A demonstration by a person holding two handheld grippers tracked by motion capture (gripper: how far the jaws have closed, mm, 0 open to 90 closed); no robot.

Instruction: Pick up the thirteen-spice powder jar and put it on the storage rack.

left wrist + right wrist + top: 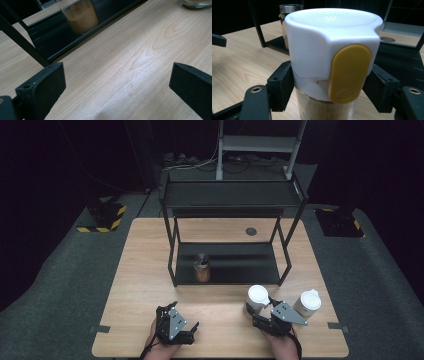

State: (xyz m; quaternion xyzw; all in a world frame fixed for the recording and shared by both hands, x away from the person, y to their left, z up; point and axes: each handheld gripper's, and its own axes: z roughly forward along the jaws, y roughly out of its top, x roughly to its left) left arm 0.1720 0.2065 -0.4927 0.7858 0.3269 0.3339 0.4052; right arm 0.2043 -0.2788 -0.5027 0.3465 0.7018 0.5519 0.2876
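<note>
High view: shelf rack [227, 240] stands mid-table as our landmark, a brown-filled jar [202, 268] on its lower shelf.
Right gripper [263, 311]: just in front of the rack's right end, jaws clamped on a white-capped jar [257, 297]; a second white-capped jar [307, 302] sits just to its right.
Left gripper [181, 319]: in front of the rack's left end, on bare table [135, 270], nothing between its jaws.
Left gripper view: jaws wide apart over the wood (nothing in them); the rack's lower shelf [50, 37] lies ahead with the brown-filled jar [81, 15] on it.
Right gripper view: white-capped jar [329, 50] up close, yellow tab [349, 73] facing us, both black jaws pressing its sides just under the cap, tan powder below; rack frame behind.
</note>
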